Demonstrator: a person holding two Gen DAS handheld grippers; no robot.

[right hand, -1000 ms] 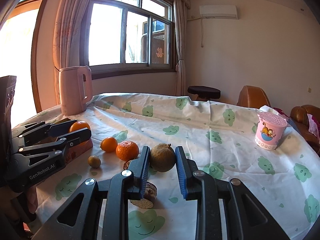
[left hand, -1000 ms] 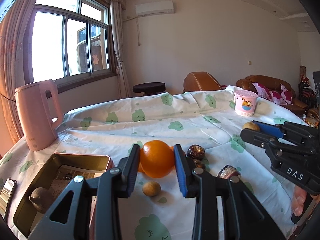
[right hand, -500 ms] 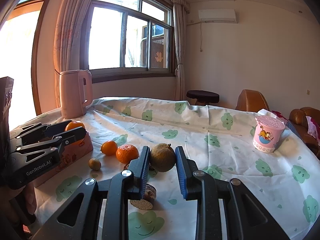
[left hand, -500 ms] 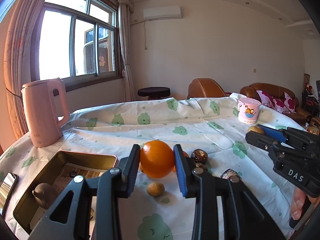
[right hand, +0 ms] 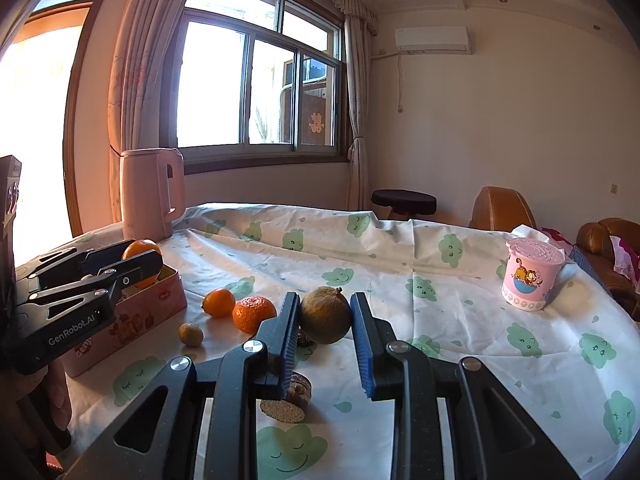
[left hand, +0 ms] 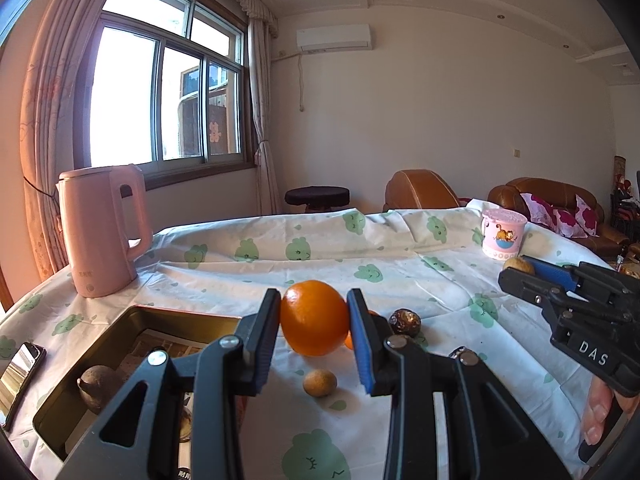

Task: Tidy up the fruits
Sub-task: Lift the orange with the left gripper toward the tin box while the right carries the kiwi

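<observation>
A: What have I got in the left gripper (left hand: 314,322)?

B: An orange (left hand: 314,317), pinched between both blue pads and held clear of the cloth (left hand: 400,276). From the right camera it hangs over the far end of the tin (right hand: 132,316).

A: And my right gripper (right hand: 326,318)?

B: Closed on a brown-green round fruit (right hand: 326,315), pads pressing both its sides, lifted above the cloth.

A: What is in the tin?

B: From the left camera, one brown fruit (left hand: 98,386) near the left wall, on printed paper. The tin lies open at the near left.

A: Loose fruit?

B: From the right camera, two small oranges (right hand: 219,302) (right hand: 254,313) touching each other just right of the tin, and a little tan fruit (right hand: 191,334) nearer to me. A cut dark fruit (right hand: 290,398) lies under my right fingers. The left camera shows a dark wrinkled fruit (left hand: 405,322) right of the orange.

A: Farther out?

B: A pink kettle (left hand: 102,230) at the far left, a phone (left hand: 18,376) at the left edge, and a pink cup (right hand: 530,274) at the far right.
</observation>
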